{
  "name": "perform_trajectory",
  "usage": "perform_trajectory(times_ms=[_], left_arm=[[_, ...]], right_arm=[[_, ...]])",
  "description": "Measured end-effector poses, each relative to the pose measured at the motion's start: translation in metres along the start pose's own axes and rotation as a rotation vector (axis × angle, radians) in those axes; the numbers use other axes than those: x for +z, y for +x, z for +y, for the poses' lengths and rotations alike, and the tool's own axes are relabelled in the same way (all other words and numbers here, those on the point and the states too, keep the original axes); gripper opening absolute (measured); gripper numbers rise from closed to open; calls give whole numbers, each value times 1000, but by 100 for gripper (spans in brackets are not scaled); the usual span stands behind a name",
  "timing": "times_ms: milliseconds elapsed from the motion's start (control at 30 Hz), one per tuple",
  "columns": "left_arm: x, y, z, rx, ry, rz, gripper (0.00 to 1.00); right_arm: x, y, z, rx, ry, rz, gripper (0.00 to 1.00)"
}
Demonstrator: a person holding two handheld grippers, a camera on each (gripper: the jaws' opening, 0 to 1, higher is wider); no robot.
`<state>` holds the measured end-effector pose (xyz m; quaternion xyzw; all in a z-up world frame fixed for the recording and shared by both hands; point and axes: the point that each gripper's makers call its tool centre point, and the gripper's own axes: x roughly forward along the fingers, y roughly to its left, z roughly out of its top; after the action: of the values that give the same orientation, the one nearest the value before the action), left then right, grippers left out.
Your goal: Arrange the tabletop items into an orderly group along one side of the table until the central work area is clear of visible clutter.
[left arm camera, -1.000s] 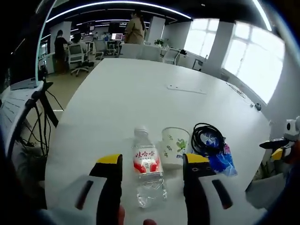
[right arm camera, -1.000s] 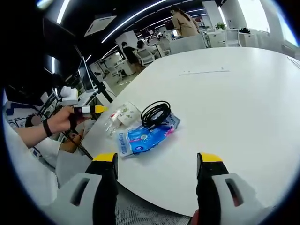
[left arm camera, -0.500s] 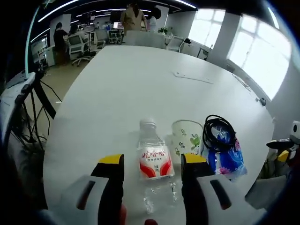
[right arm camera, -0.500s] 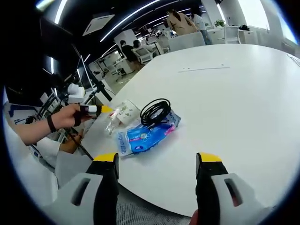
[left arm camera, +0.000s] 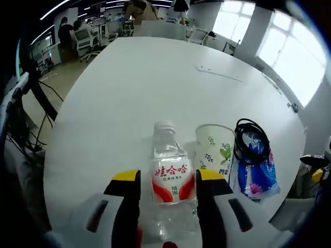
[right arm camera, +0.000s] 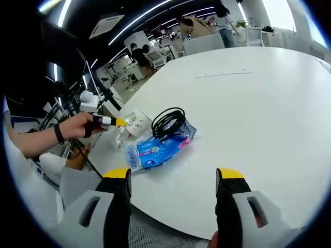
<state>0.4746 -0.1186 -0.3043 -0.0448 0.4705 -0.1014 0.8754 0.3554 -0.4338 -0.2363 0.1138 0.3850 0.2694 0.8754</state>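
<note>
While I look along my left tongs (left arm camera: 166,178), I see their jaws set either side of the lying water bottle (left arm camera: 168,175), close to its red-and-white label, which bears three red Chinese characters reading 娃哈哈; whether the pads press the plastic I cannot tell. Just right of the bottle stands a paper cup (left arm camera: 213,152) printed with green leaves, and right of that lies a blue packet (left arm camera: 253,170) with a coiled black cable (left arm camera: 252,137) on top. All sit near one edge of the white bench (left arm camera: 139,88). My right tongs (right arm camera: 173,178) hang wide apart, holding nothing, above the bench edge, well apart from the bottle group. The packet's print is too small to read.
</note>
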Motion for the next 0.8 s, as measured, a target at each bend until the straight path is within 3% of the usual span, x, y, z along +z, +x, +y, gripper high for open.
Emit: perform_trajectory(times_ms=[267,367,800], left_arm=[[-2,6,-7,-29,-51,10,37],[-3,2,-6,-17,-61,-8,36],[-24,-15,3,-5,-57,13,34]], right_arm=[[2,1,-1,-1,-5,-1,65],[2,1,-1,-2,-7,0,65],[-3,1,4,3,-22,6,65]])
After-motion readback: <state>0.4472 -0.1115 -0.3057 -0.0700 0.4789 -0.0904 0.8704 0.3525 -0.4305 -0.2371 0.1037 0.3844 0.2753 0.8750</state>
